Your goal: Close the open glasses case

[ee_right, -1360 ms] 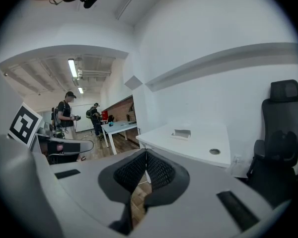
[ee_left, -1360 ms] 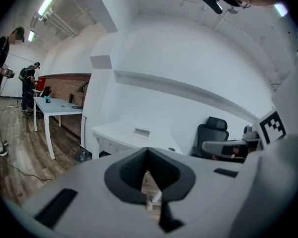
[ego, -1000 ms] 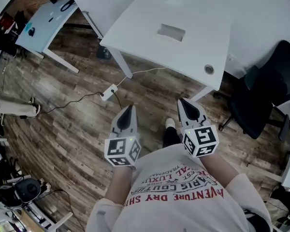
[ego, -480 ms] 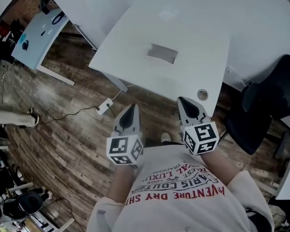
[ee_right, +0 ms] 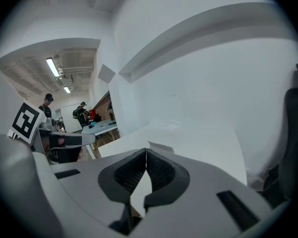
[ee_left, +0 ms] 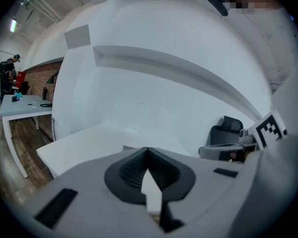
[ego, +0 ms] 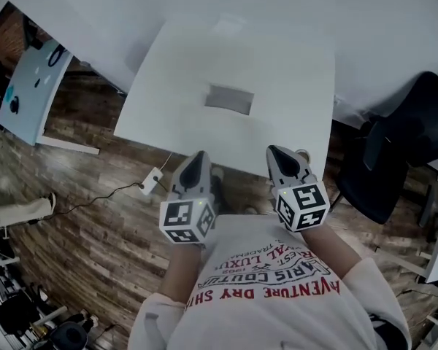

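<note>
So the big change over the last second is that the white tabletop (ego: 292,71) slides down the head view toward the person. It looks like they're walking up to it, and its near edge now sits just past the tips of both grippers. The glasses case (ego: 229,98) is that flat grey rectangle lying around the middle of the tabletop, well apart from either gripper, and it's too blurry to tell how the lid sits. The left gripper (ego: 198,159) and the right gripper (ego: 279,159) are both held low near the body, jaws pressed together with nothing between them. I'd say this is just the approach and the closing hasn't started yet: someone still has to reach out over the tabletop.
</note>
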A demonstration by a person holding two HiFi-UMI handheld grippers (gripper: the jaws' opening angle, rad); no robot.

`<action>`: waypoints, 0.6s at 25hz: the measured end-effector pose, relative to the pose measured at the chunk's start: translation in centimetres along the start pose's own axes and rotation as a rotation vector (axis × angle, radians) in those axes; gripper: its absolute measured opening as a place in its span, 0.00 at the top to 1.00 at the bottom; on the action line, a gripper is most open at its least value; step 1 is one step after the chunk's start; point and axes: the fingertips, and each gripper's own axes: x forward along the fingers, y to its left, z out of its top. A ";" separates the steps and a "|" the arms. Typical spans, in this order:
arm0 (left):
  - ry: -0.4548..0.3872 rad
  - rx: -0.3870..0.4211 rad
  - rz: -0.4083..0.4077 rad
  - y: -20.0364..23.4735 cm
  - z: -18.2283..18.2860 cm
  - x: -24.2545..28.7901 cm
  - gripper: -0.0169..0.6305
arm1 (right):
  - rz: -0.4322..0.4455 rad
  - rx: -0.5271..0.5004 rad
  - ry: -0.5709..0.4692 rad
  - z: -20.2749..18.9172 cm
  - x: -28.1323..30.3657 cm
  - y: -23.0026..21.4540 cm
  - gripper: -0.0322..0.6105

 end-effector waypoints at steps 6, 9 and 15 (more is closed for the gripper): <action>0.069 0.040 -0.124 3.2 2.3 7.1 0.98 | -0.116 0.068 0.009 1.7 5.3 -2.0 0.93; 0.095 0.071 -0.180 4.6 3.4 9.9 0.98 | -0.159 0.096 0.003 2.6 7.5 -2.4 0.93; 0.209 0.100 -0.266 7.2 2.2 15.0 0.98 | -0.235 0.138 0.028 3.2 11.7 -3.4 0.93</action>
